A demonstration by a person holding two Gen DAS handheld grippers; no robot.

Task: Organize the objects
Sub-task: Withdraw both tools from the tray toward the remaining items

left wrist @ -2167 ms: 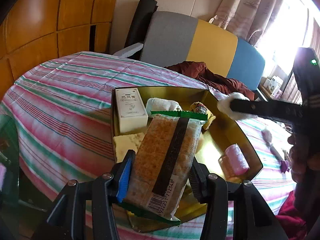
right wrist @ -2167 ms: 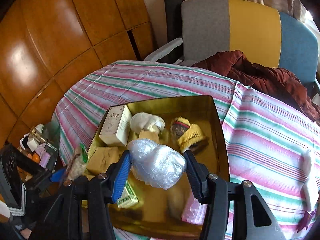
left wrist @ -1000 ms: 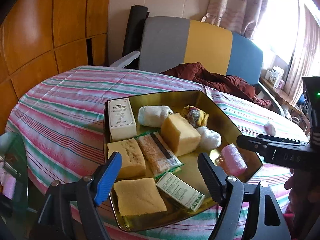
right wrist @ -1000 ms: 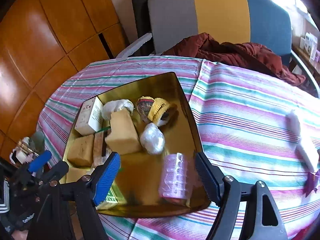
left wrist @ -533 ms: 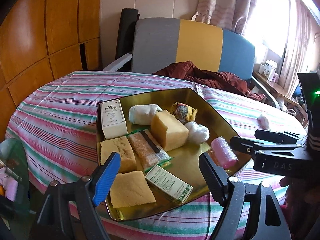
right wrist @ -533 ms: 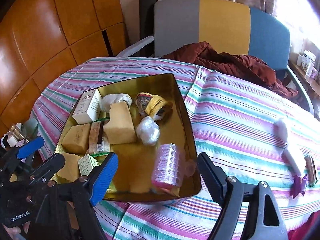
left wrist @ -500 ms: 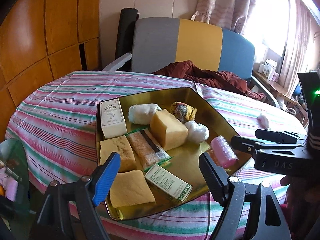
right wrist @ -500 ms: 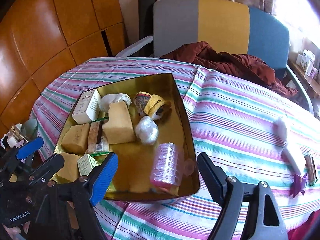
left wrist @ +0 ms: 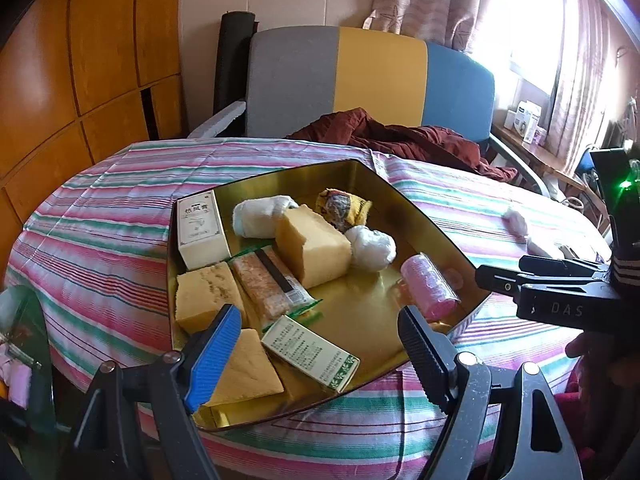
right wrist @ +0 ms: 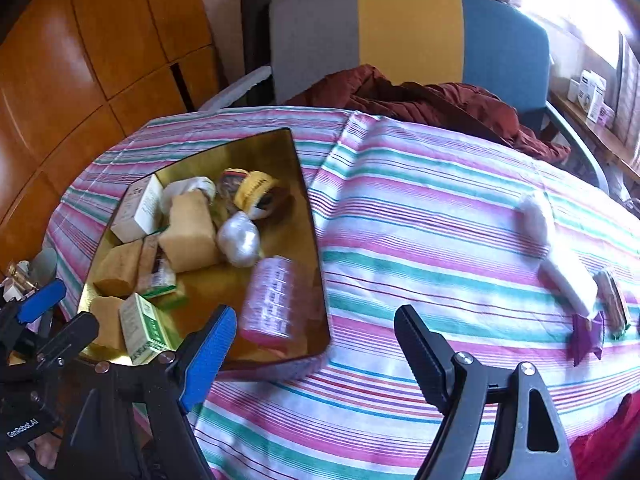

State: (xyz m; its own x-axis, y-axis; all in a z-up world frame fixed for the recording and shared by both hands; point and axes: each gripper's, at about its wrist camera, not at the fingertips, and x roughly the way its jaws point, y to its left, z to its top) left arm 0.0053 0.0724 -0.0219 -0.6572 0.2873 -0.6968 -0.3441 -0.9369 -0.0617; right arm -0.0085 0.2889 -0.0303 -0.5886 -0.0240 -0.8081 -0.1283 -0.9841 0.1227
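A gold tray point(left wrist: 424, 220) point(right wrist: 308, 184) sits on the striped table and holds several items: a cracker packet point(left wrist: 270, 282), a white plastic-wrapped bundle point(left wrist: 372, 248) point(right wrist: 239, 239), a pink roll point(left wrist: 428, 286) point(right wrist: 272, 296), sponge blocks, small boxes. My left gripper point(left wrist: 316, 344) is open and empty above the tray's near edge. My right gripper point(right wrist: 310, 346) is open and empty over the tablecloth right of the tray; it shows at the right of the left wrist view point(left wrist: 560, 280). White rolls point(right wrist: 536, 212) and small packets point(right wrist: 586, 334) lie on the cloth at far right.
A grey, yellow and blue chair point(left wrist: 372, 80) with a dark red garment point(right wrist: 432, 96) stands behind the table. Wooden wall panels point(left wrist: 80, 60) are at left. A side stand with small things point(right wrist: 24, 276) is beside the table's left edge.
Both grippers let go of their loads: the cracker packet and the white bundle now lie in the tray. Both have pulled back, and the right gripper has swung right over the cloth.
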